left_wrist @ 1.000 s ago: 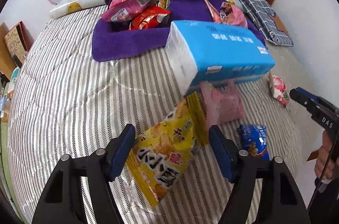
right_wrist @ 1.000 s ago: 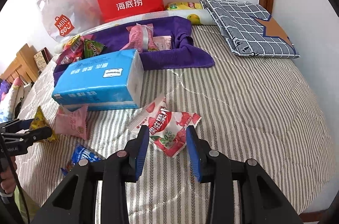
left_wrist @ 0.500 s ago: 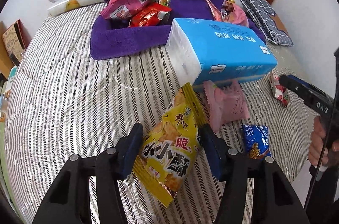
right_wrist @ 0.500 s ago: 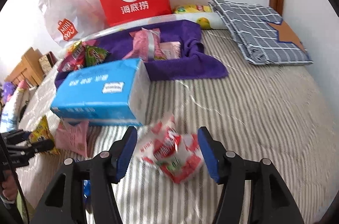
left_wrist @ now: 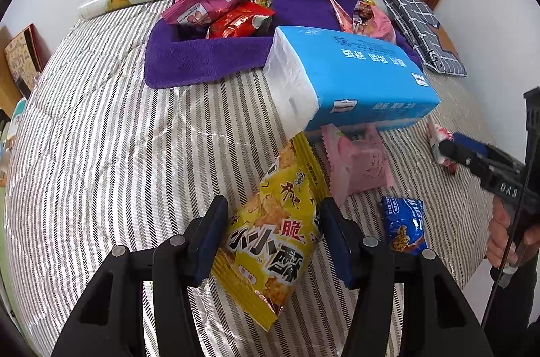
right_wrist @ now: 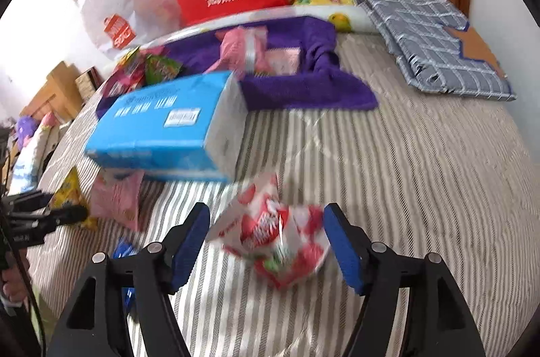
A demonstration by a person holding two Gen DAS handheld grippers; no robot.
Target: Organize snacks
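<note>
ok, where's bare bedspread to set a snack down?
Free: striped bedspread left of the yellow snack bag, and right of the purple towel below the checked cushion. Crowded: around the blue tissue pack.

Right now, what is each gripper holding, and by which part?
Left gripper grips the yellow snack bag across its middle, pads on both side edges. Right gripper, jaws just opened, holds nothing; the strawberry packet lies between them.
</note>
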